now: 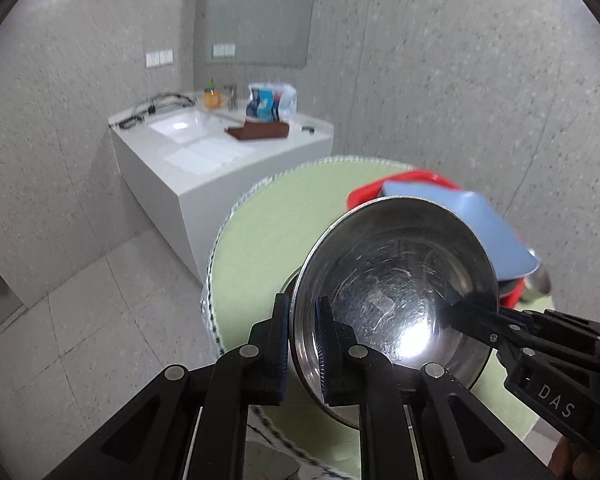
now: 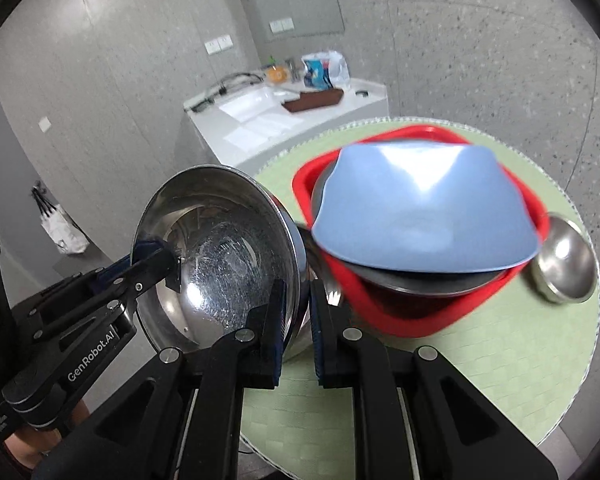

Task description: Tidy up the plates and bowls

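Left claw [image 1: 303, 344] clamped on near rim of the large shiny steel bowl [image 1: 396, 280]; right claw [image 2: 298, 320] clamped on its opposite rim. Bowl tilted, raised over edge of round green-matted bench [image 2: 500, 340]. Beyond: red square basin [image 2: 400, 320] holding a blue plastic bowl [image 2: 424, 216]; small steel bowl [image 2: 566, 260] beside it.

Steel bowl [image 2: 220, 256]: silver, scuffed. Tray [image 2: 420, 320]: red. Upturned bowl [image 2: 424, 216]: matte blue. Small bowl [image 2: 566, 264]: silver. Tablecloth [image 2: 500, 360]: pale green checked weave, white edging. Grippers: black, blue pads [image 2: 278, 320]. Walls [image 2: 480, 40]: speckled grey.
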Tool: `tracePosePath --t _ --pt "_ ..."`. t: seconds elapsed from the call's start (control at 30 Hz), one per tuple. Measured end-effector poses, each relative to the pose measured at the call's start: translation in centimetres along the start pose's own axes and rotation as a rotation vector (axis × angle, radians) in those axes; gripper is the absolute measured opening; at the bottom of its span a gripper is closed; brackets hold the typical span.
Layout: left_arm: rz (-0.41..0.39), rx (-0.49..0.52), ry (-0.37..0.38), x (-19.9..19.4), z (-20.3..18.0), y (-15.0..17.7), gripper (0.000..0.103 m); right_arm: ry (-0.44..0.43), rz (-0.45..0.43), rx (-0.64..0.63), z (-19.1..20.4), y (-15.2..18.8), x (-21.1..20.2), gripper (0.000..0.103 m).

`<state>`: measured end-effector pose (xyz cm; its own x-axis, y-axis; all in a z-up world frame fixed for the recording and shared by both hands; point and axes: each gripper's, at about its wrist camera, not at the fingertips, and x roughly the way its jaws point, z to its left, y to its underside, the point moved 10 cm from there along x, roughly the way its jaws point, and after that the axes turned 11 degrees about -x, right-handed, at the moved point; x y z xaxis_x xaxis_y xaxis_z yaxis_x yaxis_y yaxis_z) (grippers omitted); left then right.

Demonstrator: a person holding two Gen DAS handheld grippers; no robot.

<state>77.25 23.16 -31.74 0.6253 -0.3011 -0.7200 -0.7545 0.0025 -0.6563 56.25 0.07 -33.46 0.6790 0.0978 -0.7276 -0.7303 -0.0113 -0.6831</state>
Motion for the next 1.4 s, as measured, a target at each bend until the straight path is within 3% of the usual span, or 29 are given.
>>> tracePosePath --t 0.3,0.7,1.07,1.3,1.4 --pt "0.102 0.058 0.03 4.0 1.3 -2.7 0.008 0.088 0.064 0.034 -0.5 0.8 2.7 0.012" --pt "0.122 0.105 0.057 6.7 1.5 -4.4 0.009 0.141 0.126 0.065 0.3 2.1 4.3 0.013" --pt "0.101 0.184 0.046 6.7 0.0 -2.8 0.022 0.175 0.147 0.06 0.4 2.6 4.2 0.013" --pt "0.106 0.182 0.072 6.5 -0.7 -2.3 0.043 0.162 0.144 0.086 0.0 2.4 4.0 0.013" --pt "0.102 0.183 0.07 6.4 -0.8 -2.2 0.044 0.156 0.149 0.099 -0.2 2.4 4.0 0.011"
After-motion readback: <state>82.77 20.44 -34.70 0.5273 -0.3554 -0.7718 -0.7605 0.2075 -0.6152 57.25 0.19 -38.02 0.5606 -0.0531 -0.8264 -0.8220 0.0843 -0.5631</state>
